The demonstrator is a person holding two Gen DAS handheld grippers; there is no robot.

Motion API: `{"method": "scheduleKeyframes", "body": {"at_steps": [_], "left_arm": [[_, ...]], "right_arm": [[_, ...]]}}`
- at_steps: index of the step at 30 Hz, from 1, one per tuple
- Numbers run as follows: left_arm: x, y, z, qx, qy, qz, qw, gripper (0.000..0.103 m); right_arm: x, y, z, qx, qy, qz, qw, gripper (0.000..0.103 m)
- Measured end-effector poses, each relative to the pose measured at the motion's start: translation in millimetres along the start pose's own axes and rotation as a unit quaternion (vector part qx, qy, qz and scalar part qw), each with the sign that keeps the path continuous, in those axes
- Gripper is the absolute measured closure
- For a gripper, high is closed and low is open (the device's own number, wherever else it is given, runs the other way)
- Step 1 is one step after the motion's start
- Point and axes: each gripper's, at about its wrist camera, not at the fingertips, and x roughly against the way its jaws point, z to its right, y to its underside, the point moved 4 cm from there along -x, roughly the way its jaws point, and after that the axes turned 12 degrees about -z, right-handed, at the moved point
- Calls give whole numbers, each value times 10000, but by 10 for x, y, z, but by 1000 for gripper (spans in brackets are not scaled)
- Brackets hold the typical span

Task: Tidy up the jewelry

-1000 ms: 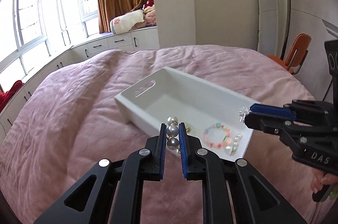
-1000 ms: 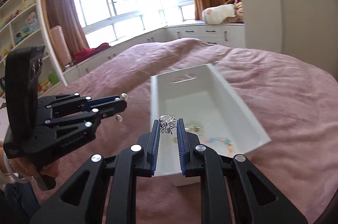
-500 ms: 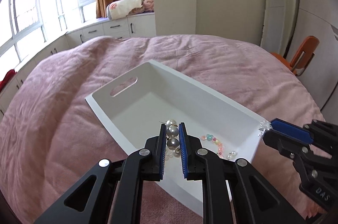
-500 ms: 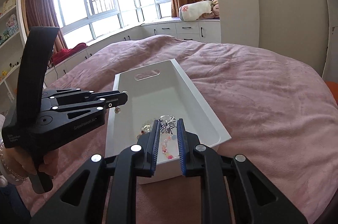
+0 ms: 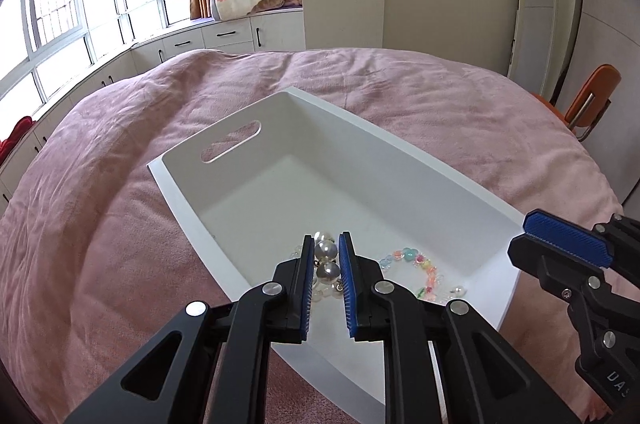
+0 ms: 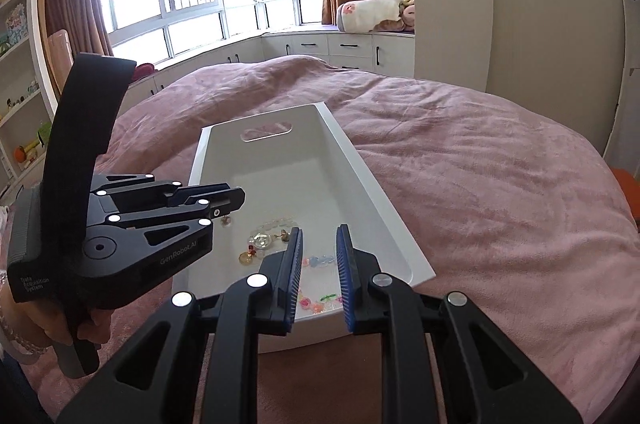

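A white tray [image 5: 400,160] with a slot handle lies on the pink bedspread; it also shows in the right wrist view [image 6: 352,160]. My left gripper [image 5: 325,264] is over the tray's near end, its jaws slightly apart, with a pearl earring [image 5: 326,258] still between the pads. My right gripper [image 6: 319,256] is open and empty above the tray's near end. A colourful bead bracelet [image 5: 416,266] and other small pieces [image 6: 262,242] lie on the tray floor. The left gripper appears in the right wrist view [image 6: 224,202], the right gripper in the left wrist view [image 5: 568,244].
The pink bedspread [image 6: 500,184] surrounds the tray. An orange chair [image 5: 588,100] stands at the bed's far right. White cabinets [image 6: 352,52] with a rolled blanket run under the windows. Shelves [image 6: 16,112] stand at left.
My right gripper has opened and the silver brooch it held is gone from its jaws. My left gripper's jaws have widened a little around the pearls. Both grippers moved further over the tray.
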Motion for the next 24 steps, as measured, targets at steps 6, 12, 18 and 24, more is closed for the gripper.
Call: {"method": "scheduleKeyframes", "body": {"at_steps": [6,12,18,24], "left_arm": [[33,4,-61,126,-107,156,9997,50],[202,24,-127,239,-236,417,9986,16],[469,58,-174,282,-237,610,9975,11],[716,176,-210,501,-205,679,9962,9]], "right_arm": [[74,-22,-15,25,267,174,9995,28],[229,-39,-58,101,515,358,9980,9],[461,-34,-117,84,486,483,9976,5],[674,25,-160,-4,502,575,9971,5]]}}
